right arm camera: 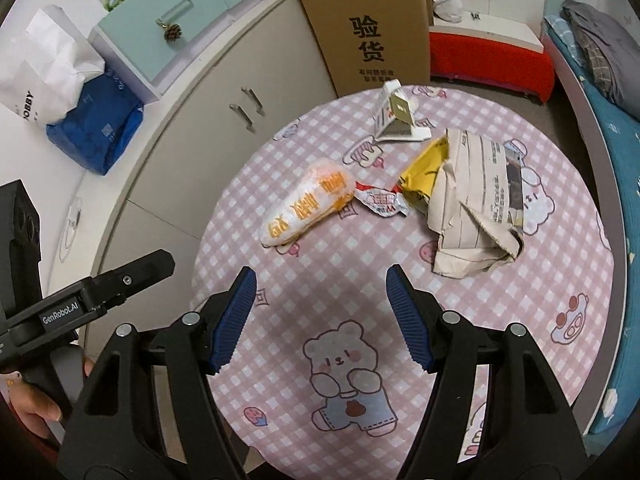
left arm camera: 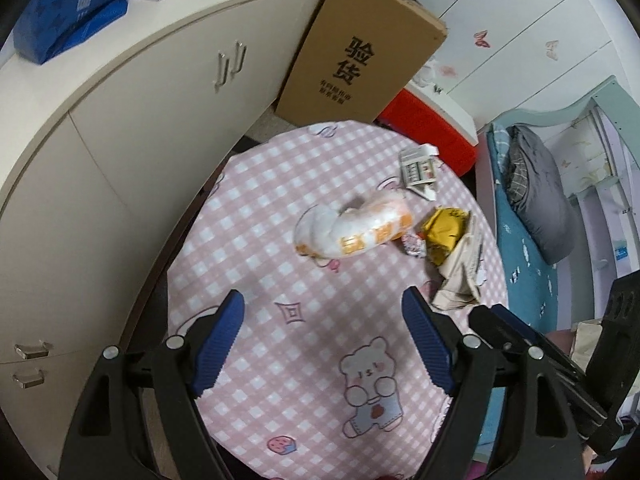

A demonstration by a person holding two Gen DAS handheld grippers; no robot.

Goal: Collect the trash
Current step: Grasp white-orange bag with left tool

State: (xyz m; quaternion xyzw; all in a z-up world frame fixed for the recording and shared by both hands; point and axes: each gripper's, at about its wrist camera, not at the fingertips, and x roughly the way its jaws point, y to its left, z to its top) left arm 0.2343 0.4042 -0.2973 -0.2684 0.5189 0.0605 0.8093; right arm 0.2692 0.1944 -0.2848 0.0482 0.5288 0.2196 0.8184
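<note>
1. Trash: five pieces lie loose on the far half of the round desk [right arm camera: 400, 432], which wears a pink checked cloth with bear prints; none is held.
2. Nearest: left gripper [left arm camera: 324, 336] and right gripper [right arm camera: 320, 312] hover side by side over the bare near half of the cloth. Both sets of jaws stand apart with nothing between them, probably set wide for an approach to the pile.
3. Mid-desk: white plastic bag with orange print [right arm camera: 306, 204], lying on its side, closest to the left gripper and so its likely first target.
4. Just beside it, a small red-and-white wrapper [right arm camera: 382, 202], touching or nearly touching the yellow wrapper [right arm camera: 420, 176].
5. Crumpled newspaper [right arm camera: 476, 208] lies partly over the yellow wrapper, on the right gripper's side.
6. Farther back: flattened white carton [right arm camera: 396, 116] near the desk's far edge, apart from the cluster.
7. Beyond the desk: cardboard box [right arm camera: 366, 24] leaning against the cabinet [right arm camera: 208, 92]; a bed [right arm camera: 616, 132] lies to the right. No bin is visible in either view.
</note>
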